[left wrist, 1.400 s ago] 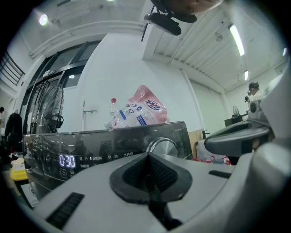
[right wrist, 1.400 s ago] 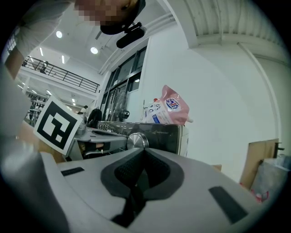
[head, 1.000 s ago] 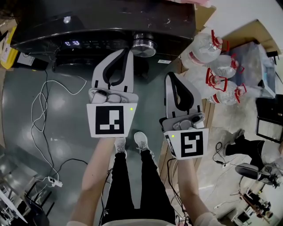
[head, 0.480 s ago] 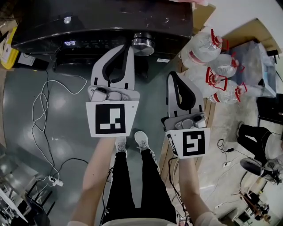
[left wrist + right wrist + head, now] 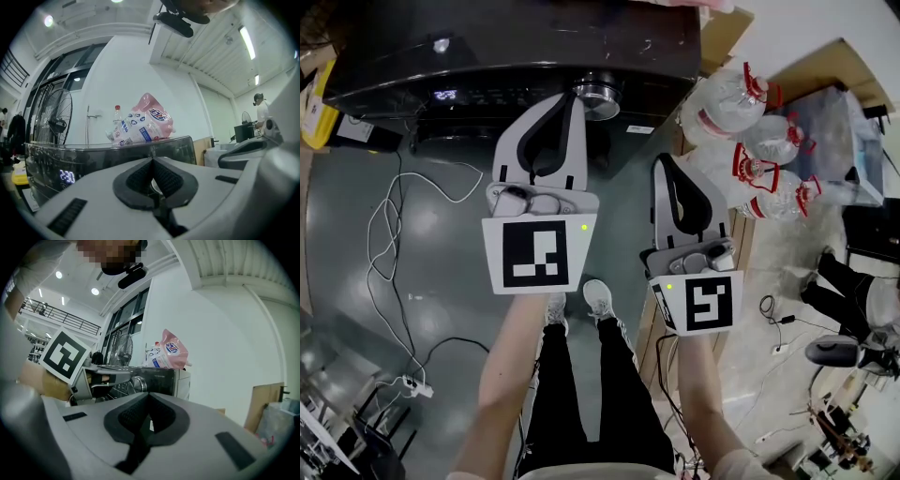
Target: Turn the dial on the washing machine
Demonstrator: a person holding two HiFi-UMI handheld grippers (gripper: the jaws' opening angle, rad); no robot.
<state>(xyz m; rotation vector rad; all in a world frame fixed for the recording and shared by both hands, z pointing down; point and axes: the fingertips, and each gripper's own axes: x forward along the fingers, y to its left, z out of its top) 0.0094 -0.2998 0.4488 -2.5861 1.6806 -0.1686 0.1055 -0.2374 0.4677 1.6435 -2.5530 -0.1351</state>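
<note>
Dial: a chrome knob at the right end of the control panel on the dark washing machine, as seen in the head view. Nothing grips it. The lit display further left on the panel shows that the machine is powered.

My left gripper points at the panel with its tip just beside the dial, on the dial's left. No view shows contact between them. In the left gripper view its fingers are pressed together at the tips with nothing clamped. Only a pale sliver shows through the gap behind the tips, and I cannot say what it is.

My right gripper hangs lower and to the right, well apart from the dial. Its fingers are likewise closed on nothing. Its own view looks across at the dial and at the left gripper reaching in beside it.

Surroundings: a pink detergent pouch lies on the machine's top, water jugs stand to the right, and cables trail over the floor on the left.

Progress, as I judge it: the approach is nearly complete, but the turn itself is not begun. What is left is to part the left fingers, set them around the knob, close on it and rotate. Closed fingers cannot seat on a round knob, so they must be parted before anything else.
</note>
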